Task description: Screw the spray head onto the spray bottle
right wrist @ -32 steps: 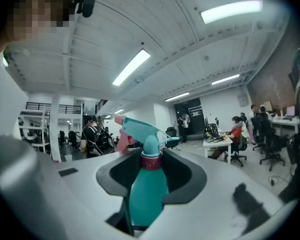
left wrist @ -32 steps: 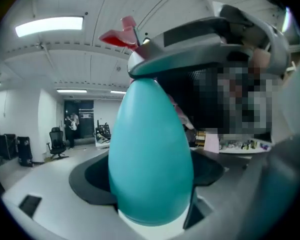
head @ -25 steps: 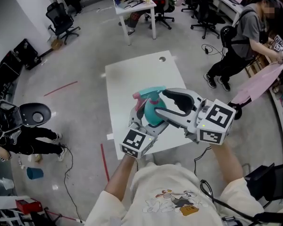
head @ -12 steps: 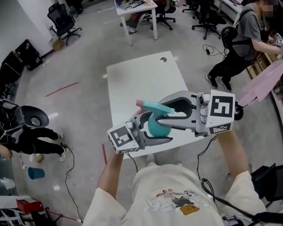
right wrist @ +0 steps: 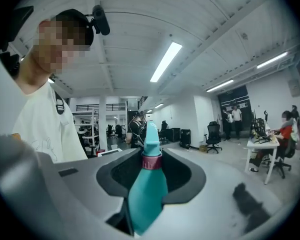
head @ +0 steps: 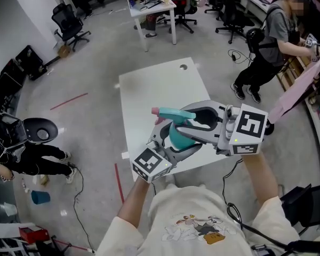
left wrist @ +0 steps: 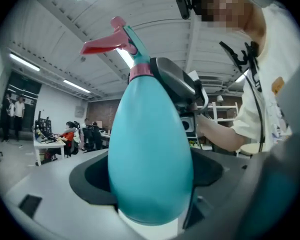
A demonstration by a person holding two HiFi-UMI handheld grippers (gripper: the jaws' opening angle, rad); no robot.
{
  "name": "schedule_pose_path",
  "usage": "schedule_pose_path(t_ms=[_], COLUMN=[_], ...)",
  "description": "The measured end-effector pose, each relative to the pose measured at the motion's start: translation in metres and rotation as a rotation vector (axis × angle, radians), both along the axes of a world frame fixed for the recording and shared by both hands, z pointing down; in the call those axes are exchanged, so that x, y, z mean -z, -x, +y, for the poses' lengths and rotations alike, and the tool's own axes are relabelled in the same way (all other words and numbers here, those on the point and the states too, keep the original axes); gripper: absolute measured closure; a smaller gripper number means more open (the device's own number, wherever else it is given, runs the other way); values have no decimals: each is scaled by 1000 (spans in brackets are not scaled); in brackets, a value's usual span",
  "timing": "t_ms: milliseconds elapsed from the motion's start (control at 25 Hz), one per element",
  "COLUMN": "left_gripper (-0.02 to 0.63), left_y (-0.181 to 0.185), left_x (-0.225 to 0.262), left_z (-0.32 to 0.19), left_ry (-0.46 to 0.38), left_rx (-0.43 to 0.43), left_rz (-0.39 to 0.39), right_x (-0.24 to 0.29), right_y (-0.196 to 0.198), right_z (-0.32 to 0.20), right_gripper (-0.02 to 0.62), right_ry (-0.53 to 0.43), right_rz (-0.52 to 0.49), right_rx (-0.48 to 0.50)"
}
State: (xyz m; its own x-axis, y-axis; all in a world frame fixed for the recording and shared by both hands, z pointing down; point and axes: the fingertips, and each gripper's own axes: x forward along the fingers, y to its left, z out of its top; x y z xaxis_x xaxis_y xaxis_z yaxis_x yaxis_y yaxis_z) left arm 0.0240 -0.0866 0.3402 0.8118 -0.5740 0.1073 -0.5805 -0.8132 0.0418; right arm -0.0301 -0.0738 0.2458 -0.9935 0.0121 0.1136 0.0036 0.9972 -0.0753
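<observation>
I hold a teal, egg-shaped spray bottle (head: 177,136) in the air above the white table (head: 160,87). My left gripper (head: 172,144) is shut on its wide belly (left wrist: 150,159). The spray head (head: 167,113) sits on the neck above a pink collar (left wrist: 140,72), its red trigger (left wrist: 102,45) pointing left. My right gripper (head: 184,122) reaches in from the right. Its jaws flank the bottle's narrow upper part (right wrist: 147,194) just under the collar (right wrist: 151,162). They are closing, and a dark gap still shows on one side.
A person (head: 269,41) stands at the right beside pink cloth (head: 301,87). A white desk (head: 152,7) and office chairs (head: 69,23) fill the back. A black round seat (head: 40,129), a cable and a blue cup (head: 39,196) are on the floor at left.
The right gripper's jaws have narrowed around the bottle's neck. The left gripper swung out to the left with the bottle, then came back a little to the right.
</observation>
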Motion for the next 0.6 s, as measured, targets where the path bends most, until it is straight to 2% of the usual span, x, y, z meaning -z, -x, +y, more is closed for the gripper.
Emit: schedule_pose_path(t_ms=[160, 360, 600], left_gripper=[181, 181, 181], left_y=[-4, 3, 11], left_x=[2, -12, -23], left_z=[-9, -11, -4], left_ry=[23, 15, -30], left_rx=[68, 73, 9], left_rz=[27, -30, -124], right_x=[2, -10, -7], right_y=[-1, -3, -7], right_z=[-7, -11, -1], right_gripper=[463, 460, 443], right_ry=[-11, -46, -79], right_rz=[11, 47, 80], right_rx=[-40, -54, 63])
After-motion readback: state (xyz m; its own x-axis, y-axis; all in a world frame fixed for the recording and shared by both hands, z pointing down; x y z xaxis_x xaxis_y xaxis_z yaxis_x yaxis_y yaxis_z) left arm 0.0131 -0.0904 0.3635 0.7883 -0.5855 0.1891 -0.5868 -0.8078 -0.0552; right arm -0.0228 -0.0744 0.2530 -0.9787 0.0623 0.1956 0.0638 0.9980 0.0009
